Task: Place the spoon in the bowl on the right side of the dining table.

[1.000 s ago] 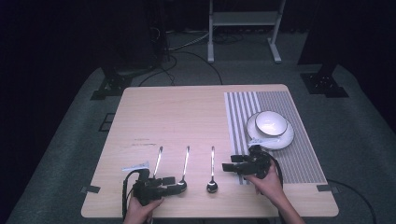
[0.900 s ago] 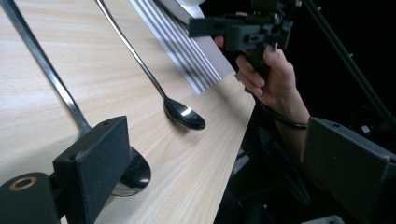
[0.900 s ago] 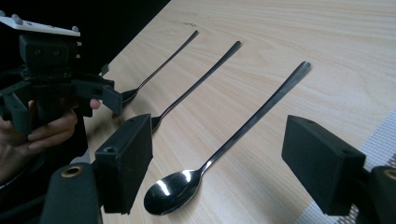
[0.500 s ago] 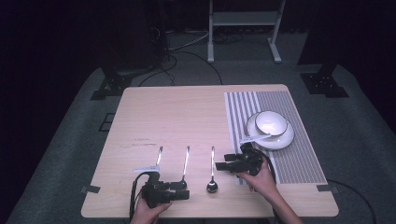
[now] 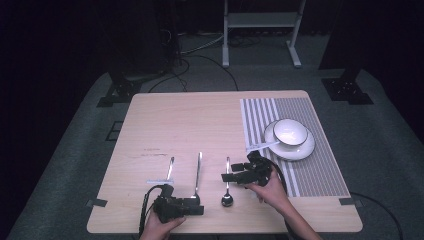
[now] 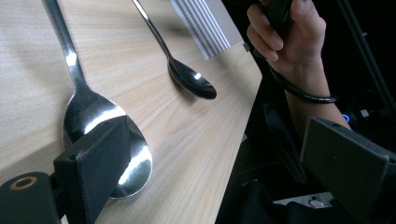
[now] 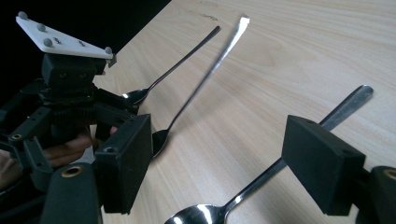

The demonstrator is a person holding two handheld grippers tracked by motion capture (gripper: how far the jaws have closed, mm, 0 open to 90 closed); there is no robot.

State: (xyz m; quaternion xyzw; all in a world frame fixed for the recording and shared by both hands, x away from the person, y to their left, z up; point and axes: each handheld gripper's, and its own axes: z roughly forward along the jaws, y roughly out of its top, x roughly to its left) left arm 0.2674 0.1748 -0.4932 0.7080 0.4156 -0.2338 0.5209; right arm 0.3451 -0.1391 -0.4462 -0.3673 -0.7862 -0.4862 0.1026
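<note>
Right gripper shifted left from the placemat since a second ago, jaws apart, now straddling the rightmost spoon at lower centre. Left gripper open over middle spoon. Pickup looks imminent.

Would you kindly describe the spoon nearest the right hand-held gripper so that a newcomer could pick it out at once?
Start at the striped placemat on the right of the wooden table. Just left of its near edge, three spoons lie in a row, handles pointing away. The right spoon is the one closest to the placemat, with the open right hand-held gripper over its handle.
</note>
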